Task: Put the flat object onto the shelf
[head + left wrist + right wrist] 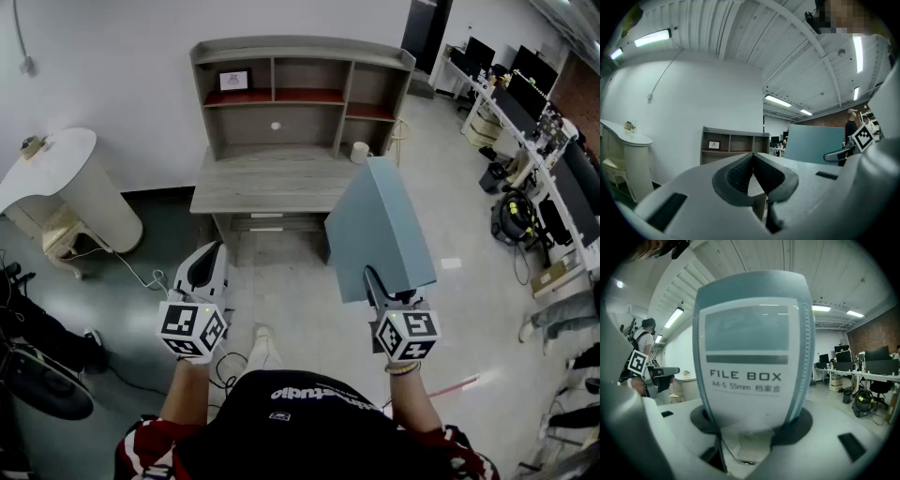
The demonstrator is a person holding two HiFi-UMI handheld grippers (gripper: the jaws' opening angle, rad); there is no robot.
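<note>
File box (pixel 380 230) well apart from shelf (pixel 300 49)

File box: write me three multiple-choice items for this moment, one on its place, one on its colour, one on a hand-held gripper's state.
1. Where is the file box?
A. Held in the right hand-held gripper, short of the shelf. B. On the shelf. C. On the floor.
2. What colour is its cover?
A. Red. B. Blue-grey. C. Yellow.
3. How do the jaws of the left hand-held gripper stand?
A. Wide apart. B. Clamped on the box. C. Together, empty.

Answers: 1 A, the head view shows it in that gripper, in front of the shelf; 2 B, the head view shows blue-grey; 3 C, its own view shows the pads meeting with nothing between.
</note>
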